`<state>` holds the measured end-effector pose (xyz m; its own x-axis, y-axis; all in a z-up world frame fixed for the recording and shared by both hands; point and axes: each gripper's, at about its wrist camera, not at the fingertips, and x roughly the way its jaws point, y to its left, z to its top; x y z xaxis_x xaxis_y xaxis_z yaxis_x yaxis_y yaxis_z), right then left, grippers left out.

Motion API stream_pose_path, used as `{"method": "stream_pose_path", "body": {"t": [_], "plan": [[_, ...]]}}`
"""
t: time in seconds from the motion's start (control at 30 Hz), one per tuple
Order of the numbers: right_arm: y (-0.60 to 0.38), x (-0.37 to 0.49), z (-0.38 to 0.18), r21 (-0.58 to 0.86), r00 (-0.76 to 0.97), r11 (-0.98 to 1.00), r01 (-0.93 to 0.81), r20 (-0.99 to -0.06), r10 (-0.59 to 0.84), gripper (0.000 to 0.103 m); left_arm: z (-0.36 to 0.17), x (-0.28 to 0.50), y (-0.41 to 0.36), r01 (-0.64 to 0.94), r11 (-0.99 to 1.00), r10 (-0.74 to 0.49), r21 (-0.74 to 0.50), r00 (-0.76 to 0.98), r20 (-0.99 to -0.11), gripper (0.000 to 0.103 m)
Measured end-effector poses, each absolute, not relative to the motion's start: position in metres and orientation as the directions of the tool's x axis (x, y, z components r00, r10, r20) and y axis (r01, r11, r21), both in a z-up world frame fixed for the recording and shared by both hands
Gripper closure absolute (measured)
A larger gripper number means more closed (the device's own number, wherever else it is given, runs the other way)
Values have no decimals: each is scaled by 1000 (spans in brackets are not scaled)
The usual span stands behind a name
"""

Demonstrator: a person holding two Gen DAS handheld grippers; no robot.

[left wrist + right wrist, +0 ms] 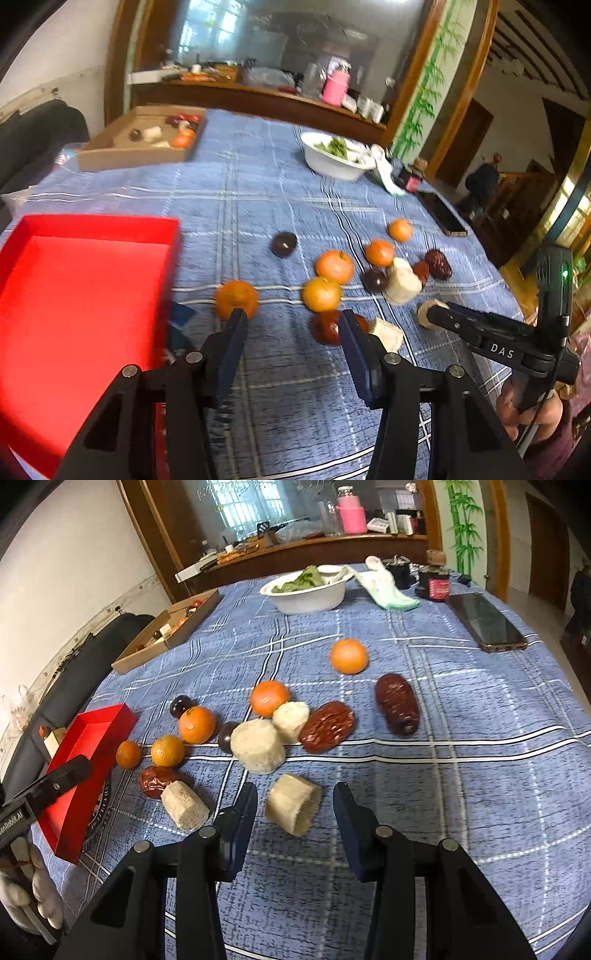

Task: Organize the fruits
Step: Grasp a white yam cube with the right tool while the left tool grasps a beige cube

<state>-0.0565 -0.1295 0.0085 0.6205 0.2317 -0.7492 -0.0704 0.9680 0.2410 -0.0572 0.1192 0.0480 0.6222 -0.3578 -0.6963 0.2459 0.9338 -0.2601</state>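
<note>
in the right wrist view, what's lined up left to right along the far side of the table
open brown cardboard box → white bowl holding green vegetables → pale green cloth → dark jar with a red label → black smartphone lying flat

Left gripper (291, 325) and right gripper (295, 801) — both low, jaws spread apart, nothing between them held.

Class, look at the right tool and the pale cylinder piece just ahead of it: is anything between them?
Nothing visible. The right tool is open, and the pale cylinder piece lies on the blue cloth right between its fingers; the other fruit sits farther back.
</note>
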Motion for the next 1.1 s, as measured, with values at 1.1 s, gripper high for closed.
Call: {"method": "stream_pose_path", "body": {"t": [1.1], "plan": [[-151, -56, -2, 325, 617, 945, -28, -738, 273, 75, 31, -58, 52, 370, 911, -382, -184, 584, -717, 74]]}}
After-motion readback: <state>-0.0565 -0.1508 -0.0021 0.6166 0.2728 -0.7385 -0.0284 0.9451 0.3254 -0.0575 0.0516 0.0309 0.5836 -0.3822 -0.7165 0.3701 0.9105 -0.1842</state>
